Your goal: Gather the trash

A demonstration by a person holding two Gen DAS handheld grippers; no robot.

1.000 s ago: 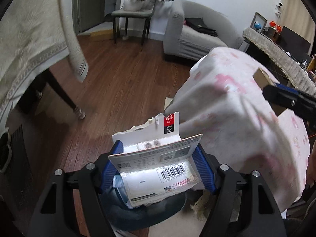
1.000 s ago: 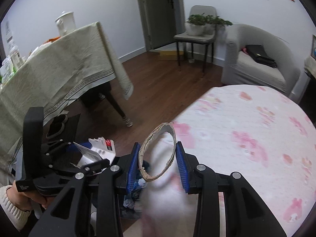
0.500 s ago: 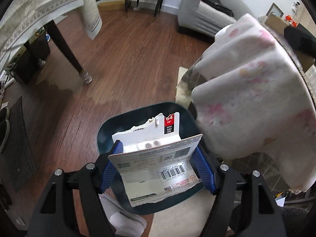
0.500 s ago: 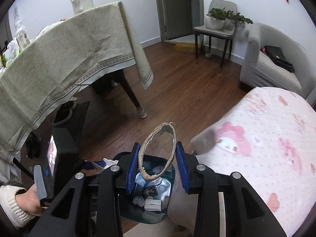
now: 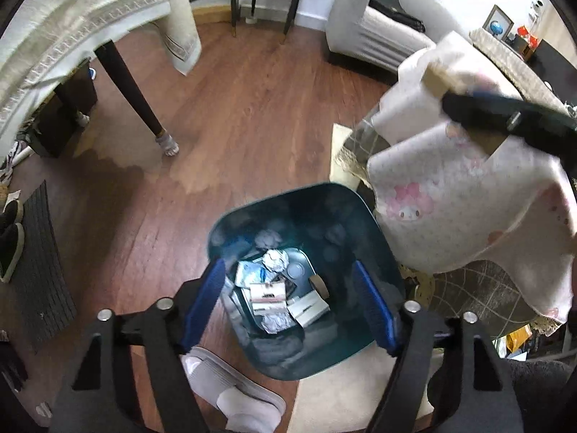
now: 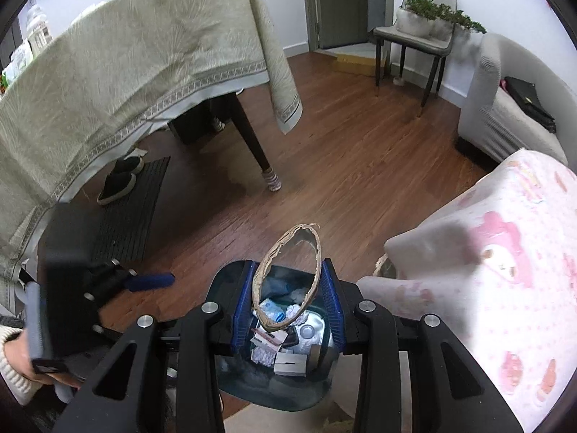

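The left tool (image 5: pixel 288 303) hung right over the blue trash bin (image 5: pixel 346 213) with its two blue fingers (image 5: pixel 203 303) wide apart and nothing between them. The bin stood on the brown wood floor (image 5: pixel 252 115), just beside the counter with the pink and white cloth (image 5: pixel 450 216). Inside the bin lay the trash: a white card with a red and black strip (image 5: pixel 268 294), a white box (image 5: pixel 310 310), a ball of crumpled foil (image 5: pixel 276 259), a bluish wrapper (image 5: pixel 249 274) and a small brown roll (image 5: pixel 319 285). A white slipper (image 5: pixel 230 393) lay on the floor next to the bin, under the left tool. In the right wrist view, the right tool (image 6: pixel 287 299) was clamped on a squashed brown cardboard ring (image 6: pixel 288 274). The ring stood up tall between the blue fingers (image 6: pixel 330 303), and the bin (image 6: pixel 230 278) could be seen through it and below it. The same trash showed in the bin from this side. The left tool (image 6: pixel 144 281) showed at the left of this view as a dark blur with one blue finger sticking out, held by a hand in a white sleeve (image 6: pixel 14 368). From the left wrist view, the right tool (image 5: pixel 505 119) showed as a dark blurry bar in front of the pink cloth, with a bit of brown cardboard at its tip. A second table with a long pale green cloth (image 6: pixel 126 72) stood across the floor, with black shoes (image 6: pixel 119 180) on a dark mat (image 6: pixel 130 209) beneath it. A gray chair (image 6: pixel 414 36) and a gray sofa (image 6: pixel 505 108) stood farther back.
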